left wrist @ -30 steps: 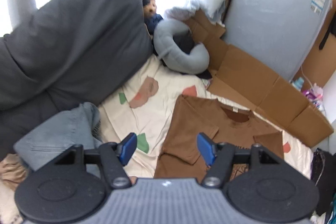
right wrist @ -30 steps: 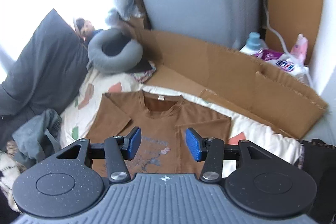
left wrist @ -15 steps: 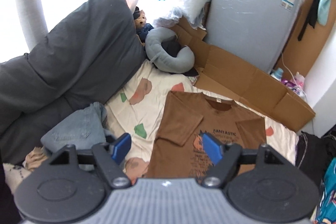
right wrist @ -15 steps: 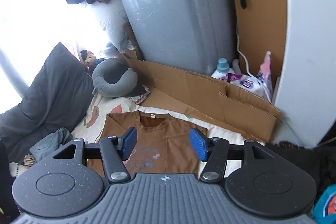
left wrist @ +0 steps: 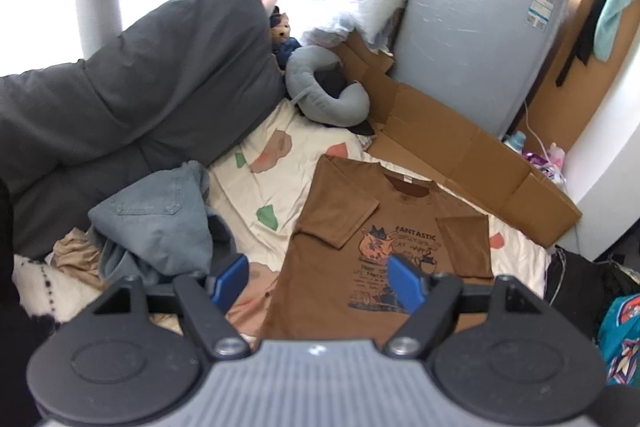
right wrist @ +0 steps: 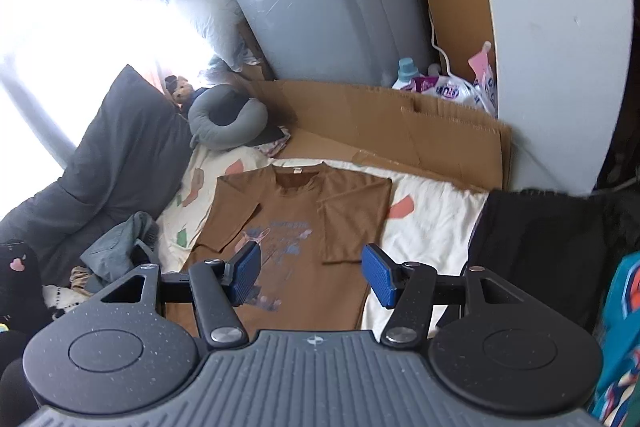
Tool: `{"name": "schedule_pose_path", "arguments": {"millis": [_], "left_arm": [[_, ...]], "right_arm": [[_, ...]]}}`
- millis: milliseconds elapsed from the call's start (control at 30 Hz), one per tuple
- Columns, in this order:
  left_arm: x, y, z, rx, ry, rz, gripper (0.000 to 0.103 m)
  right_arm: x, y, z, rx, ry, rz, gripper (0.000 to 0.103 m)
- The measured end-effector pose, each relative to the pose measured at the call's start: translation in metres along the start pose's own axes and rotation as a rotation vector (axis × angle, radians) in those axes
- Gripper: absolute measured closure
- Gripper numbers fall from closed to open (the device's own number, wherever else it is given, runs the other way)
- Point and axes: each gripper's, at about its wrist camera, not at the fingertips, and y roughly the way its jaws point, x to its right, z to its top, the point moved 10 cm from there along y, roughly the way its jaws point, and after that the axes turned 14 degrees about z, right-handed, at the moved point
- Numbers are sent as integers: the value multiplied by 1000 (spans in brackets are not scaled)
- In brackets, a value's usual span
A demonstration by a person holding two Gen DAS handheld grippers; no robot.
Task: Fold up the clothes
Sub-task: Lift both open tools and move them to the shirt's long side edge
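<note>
Both our hand-held grippers pulled up & back, jaws just opened, nothing between: left hand-held gripper [left wrist: 318, 277], right hand-held gripper [right wrist: 312, 273]. Risk: brown T-shirt [left wrist: 384, 247] sleeve folds slip w/ a careless regrasp.

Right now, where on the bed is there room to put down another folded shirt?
One bare patch of sheet lies right of the brown T-shirt, bordered by the cardboard behind and a black cloth pile. A narrower strip runs between the T-shirt and the grey jeans. The jeans side, against the dark cushions, is crowded.
</note>
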Motion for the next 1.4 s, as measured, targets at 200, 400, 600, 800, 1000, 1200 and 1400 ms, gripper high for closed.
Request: {"name": "schedule_pose_path", "arguments": {"millis": [200, 400, 600, 800, 1000, 1200, 1400], "left_arm": [[-12, -10, -13, 38, -42, -68, 24], [-21, 0, -40, 26, -33, -60, 24], [-28, 26, -65, -15, -36, -37, 25], [-32, 59, -90, -65, -30, -1, 31], [-34, 95, -114, -126, -5, 14, 34], [-43, 147, -152, -195, 13, 46, 46], [-56, 198, -196, -277, 19, 87, 50]], "right_arm": [[1, -6, -49, -11, 27, 17, 40], [14, -4, -101, -46, 64, -4, 40], [33, 12, -150, -77, 141, -17, 41], [46, 43, -198, -134, 213, -14, 44], [49, 74, -232, -176, 243, -6, 46], [50, 107, -262, -242, 231, -2, 51], [57, 143, -295, -299, 247, -2, 53]]}}
